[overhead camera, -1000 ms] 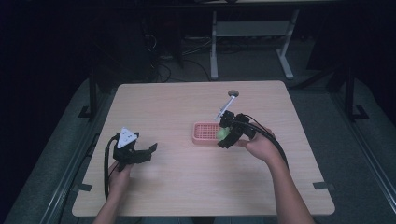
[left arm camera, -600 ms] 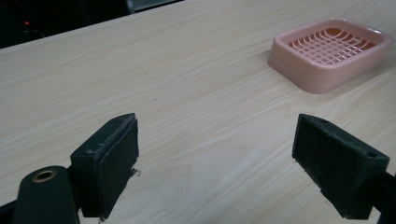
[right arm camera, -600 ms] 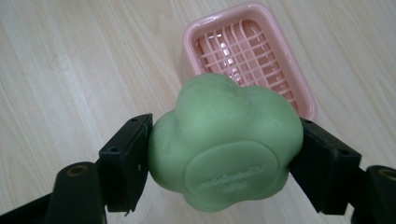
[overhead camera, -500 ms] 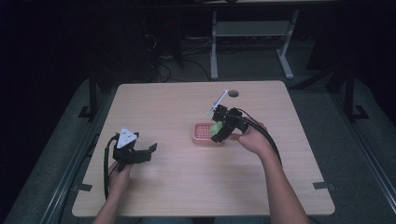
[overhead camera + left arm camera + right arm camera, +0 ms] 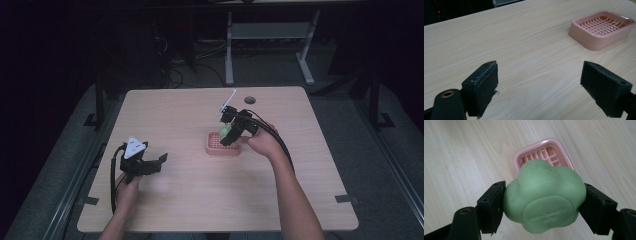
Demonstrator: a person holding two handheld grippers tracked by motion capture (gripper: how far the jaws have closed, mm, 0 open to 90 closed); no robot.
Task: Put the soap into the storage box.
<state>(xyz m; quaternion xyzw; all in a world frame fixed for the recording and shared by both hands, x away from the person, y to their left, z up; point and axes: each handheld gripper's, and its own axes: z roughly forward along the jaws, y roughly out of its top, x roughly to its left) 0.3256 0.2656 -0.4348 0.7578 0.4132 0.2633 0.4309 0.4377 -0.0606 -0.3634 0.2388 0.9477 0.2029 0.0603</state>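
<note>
Two grippers over the table: the right gripper clamps a green soap above the pink dish, while the left gripper rests near the front-left, jaws wide apart, holding nothing

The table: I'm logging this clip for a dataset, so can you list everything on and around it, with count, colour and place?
Soap dish: one, pink, slotted bottom, on the table right of centre.
Soap: one, green, flower-shaped, held above the soap dish, not yet in it.
Table: one, light wood, with a round hole near its far edge.
Desk frame: one, pale grey legs, on the floor beyond the table.
Cables: several, dark, on the floor behind the table.
Left gripper: one, black, fingers apart, low over the table's near left.
Right gripper: one, black, fingers clamped on the soap.
Forearms: two, coming in from the near edge.
</note>
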